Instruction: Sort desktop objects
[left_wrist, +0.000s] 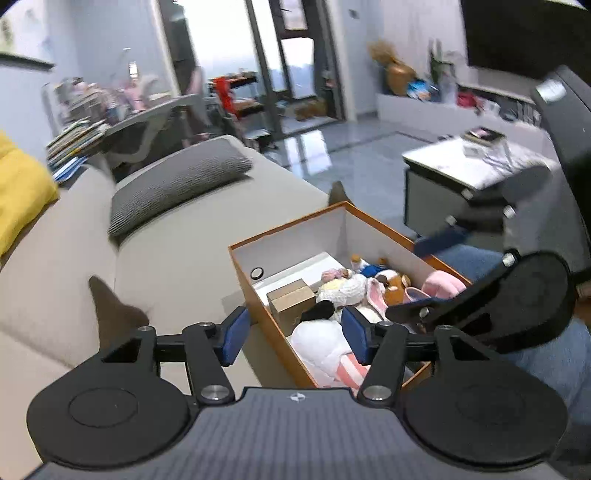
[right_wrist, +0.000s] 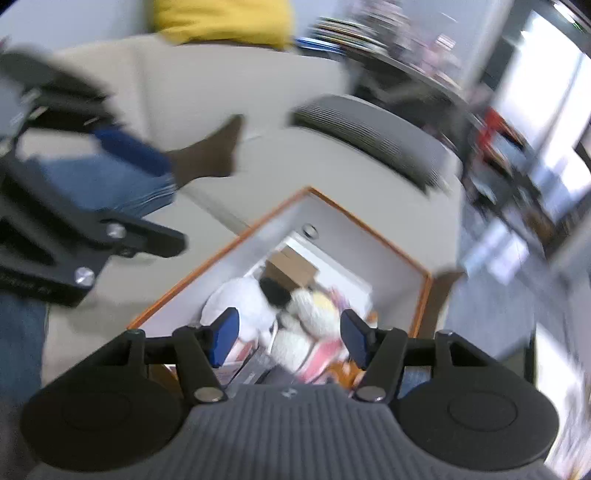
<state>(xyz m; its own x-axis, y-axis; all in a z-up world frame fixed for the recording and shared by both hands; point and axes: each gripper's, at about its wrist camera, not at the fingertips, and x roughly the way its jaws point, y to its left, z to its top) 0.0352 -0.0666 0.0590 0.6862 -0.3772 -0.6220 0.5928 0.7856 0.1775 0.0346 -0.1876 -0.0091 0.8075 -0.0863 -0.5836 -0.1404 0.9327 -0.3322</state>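
Both claws stand released and empty over the orange-rimmed box (left_wrist: 255, 288) on the sofa (left_wrist: 173, 258): the left gripper (left_wrist: 293, 334) astride its near wall, the right gripper (right_wrist: 288, 341) above the plush toys (right_wrist: 310, 314) piled inside. A sound grasp probably means descending vertically, straddling one toy only, clear of the cardboard carton (left_wrist: 291, 301).

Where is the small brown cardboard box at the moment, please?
In the left wrist view, the brown cardboard box sits inside the orange-edged storage box, against its left wall, just left of the white crocheted doll.
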